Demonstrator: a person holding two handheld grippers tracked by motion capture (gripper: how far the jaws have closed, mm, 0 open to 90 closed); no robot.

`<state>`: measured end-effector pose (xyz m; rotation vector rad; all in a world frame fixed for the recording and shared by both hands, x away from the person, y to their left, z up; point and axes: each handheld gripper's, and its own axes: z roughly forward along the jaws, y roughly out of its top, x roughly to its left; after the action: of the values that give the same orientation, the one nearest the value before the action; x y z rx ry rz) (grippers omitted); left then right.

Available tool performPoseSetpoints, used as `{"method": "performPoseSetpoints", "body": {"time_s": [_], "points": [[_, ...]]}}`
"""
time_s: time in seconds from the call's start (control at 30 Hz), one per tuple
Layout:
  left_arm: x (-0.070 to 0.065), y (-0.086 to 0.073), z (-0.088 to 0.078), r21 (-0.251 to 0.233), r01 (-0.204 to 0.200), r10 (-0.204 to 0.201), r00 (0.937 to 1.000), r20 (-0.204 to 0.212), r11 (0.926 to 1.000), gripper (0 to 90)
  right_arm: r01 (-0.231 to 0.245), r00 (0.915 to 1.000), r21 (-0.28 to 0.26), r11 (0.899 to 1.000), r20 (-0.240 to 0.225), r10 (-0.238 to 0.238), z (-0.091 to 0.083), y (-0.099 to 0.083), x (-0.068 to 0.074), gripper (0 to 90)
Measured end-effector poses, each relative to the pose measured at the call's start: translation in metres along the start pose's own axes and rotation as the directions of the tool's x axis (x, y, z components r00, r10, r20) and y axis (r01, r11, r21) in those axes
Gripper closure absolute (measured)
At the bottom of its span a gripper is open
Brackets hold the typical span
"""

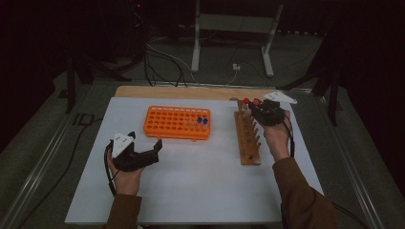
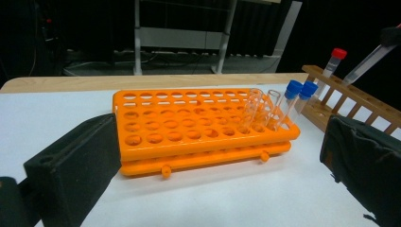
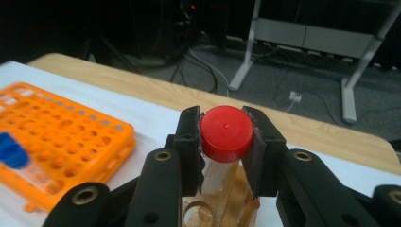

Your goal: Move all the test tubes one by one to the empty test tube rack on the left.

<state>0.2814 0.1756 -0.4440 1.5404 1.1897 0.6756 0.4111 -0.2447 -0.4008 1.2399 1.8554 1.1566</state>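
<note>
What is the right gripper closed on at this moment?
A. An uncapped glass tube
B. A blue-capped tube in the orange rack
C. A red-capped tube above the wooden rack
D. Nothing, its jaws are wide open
C: in the right gripper view the right gripper has its jaws pressed on both sides of the red-capped tube, above the wooden rack.

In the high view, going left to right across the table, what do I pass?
Left tongs, open → orange rack → blue-capped tubes standing in its right end → wooden rack → right tongs, shut on a red-capped tube at that rack's far end.
</note>
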Motion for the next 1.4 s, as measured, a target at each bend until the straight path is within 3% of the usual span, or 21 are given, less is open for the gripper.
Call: {"method": "performPoseSetpoints", "body": {"time_s": [0.27,0.4,0.5,0.6,0.7,0.83,0.97,1.23,1.4], "points": [[-0.003,-0.002,0.003,0.009,-0.004,0.004,0.9998,0.017,1.0,0.3,-0.019,0.9978,-0.061,0.998,-0.065,0.015,-0.027,0.004,0.004,70.4],[-0.005,-0.002,0.003,0.003,-0.007,0.007,0.9992,0.039,1.0,0.3,0.006,0.9948,-0.08,0.997,-0.101,-0.014,-0.039,0.001,0.013,70.4],[-0.007,-0.003,0.004,-0.001,-0.015,0.015,0.9987,0.048,0.9999,0.3,0.023,0.9905,-0.079,0.997,-0.134,-0.033,-0.046,-0.004,0.02,70.4],[-0.01,-0.004,0.006,-0.017,-0.068,0.069,0.9966,0.046,0.9975,1.2,0.036,0.9853,-0.077,0.996,-0.164,-0.048,-0.05,-0.011,0.028,70.3],[-0.015,-0.004,0.008,-0.017,-0.094,0.095,0.9935,0.063,0.9954,1.2,0.031,0.9813,-0.077,0.997,-0.187,-0.045,-0.052,-0.02,0.033,70.4],[-0.022,0.0,0.011,0.025,-0.097,0.094,0.992,0.084,0.995,3.3,0.027,0.9738,-0.065,0.998,-0.224,-0.041,-0.052,-0.03,0.041,70.3],[-0.029,0.002,0.015,0.029,-0.082,0.078,0.9909,0.11,0.9962,3.3,0.037,0.968,-0.059,0.998,-0.246,-0.051,-0.054,-0.037,0.05,70.3],[-0.051,0.0,0.027,0.059,-0.128,0.115,0.9773,0.178,0.9901,4.1,0.016,0.958,-0.052,0.998,-0.285,-0.03,-0.057,-0.047,0.057,70.2],[-0.073,-0.001,0.042,0.075,-0.171,0.147,0.958,0.246,0.9825,8.9,0.029,0.9474,-0.044,0.999,-0.317,-0.041,-0.059,-0.047,0.065,70.2]]}}
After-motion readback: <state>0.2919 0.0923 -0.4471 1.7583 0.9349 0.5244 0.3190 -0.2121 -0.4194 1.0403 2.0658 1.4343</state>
